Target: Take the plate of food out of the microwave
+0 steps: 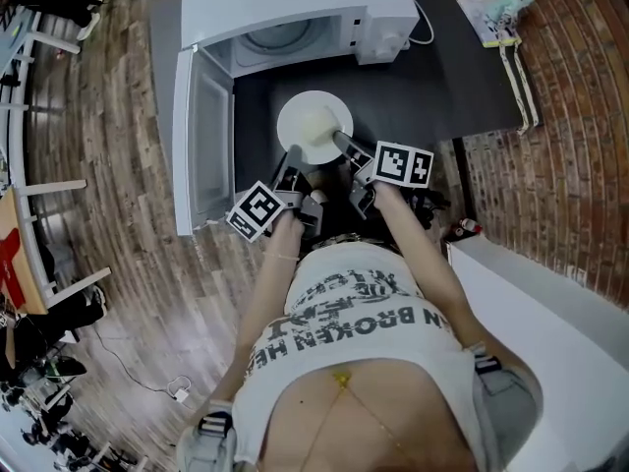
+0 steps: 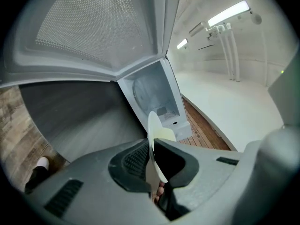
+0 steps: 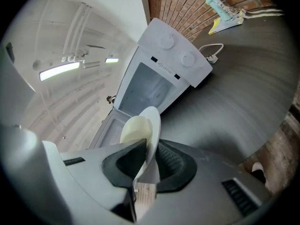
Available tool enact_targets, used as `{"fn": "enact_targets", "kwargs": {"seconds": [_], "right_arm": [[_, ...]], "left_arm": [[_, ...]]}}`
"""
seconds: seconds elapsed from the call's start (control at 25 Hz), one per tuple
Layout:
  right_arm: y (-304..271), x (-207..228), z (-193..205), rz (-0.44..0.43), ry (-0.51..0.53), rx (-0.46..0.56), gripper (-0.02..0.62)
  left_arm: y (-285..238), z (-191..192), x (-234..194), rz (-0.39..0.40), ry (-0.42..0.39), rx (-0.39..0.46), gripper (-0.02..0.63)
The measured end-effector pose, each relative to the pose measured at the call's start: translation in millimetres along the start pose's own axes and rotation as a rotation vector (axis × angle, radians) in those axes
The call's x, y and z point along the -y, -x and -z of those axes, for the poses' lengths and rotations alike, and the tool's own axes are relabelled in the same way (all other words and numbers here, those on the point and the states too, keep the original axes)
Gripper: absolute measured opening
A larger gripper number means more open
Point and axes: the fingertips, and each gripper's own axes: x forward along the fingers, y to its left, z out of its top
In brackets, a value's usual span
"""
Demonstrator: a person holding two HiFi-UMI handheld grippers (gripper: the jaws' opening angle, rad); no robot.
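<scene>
Left gripper (image 1: 292, 157), right gripper (image 1: 346, 146): jaws of both clamping opposite rims of plate of food (image 1: 314, 126). Plate hanging between 2 jaw pairs, outside open microwave (image 1: 295, 8), over dark surface (image 1: 452, 77). Removal seemingly finishing. Next: lowering level, then releasing.

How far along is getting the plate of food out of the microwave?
Done: the door stands open and the plate is outside the microwave, just in front of its opening. In hand: the left gripper and the right gripper each clamp the plate's rim in their jaws, holding it over the table. Left: probably setting the plate down and letting go.
</scene>
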Motion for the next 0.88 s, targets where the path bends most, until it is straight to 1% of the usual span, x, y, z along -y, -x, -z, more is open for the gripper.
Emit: {"fn": "enact_targets", "kwargs": {"seconds": [0.16,0.44,0.64,0.88], "right_arm": [[9.0,-0.6,-5.4,-0.019,0.029,-0.030,0.060],[38.3,5.7,-9.7,-0.047,0.058,-0.080,0.060],[56.4,17.1,-13.4,-0.058,0.055,-0.093,0.060],[70.6,25.3,-14.6,-0.072,0.062,-0.109,0.060]], "left_arm": [[1.6,8.9,7.8,-0.007,0.008,0.045,0.026],[6.4,37.5,25.3,-0.022,0.026,0.118,0.026],[3.9,58.8,34.5,-0.026,0.016,0.134,0.026],[3.8,75.8,39.8,-0.035,0.028,0.158,0.026]]}}
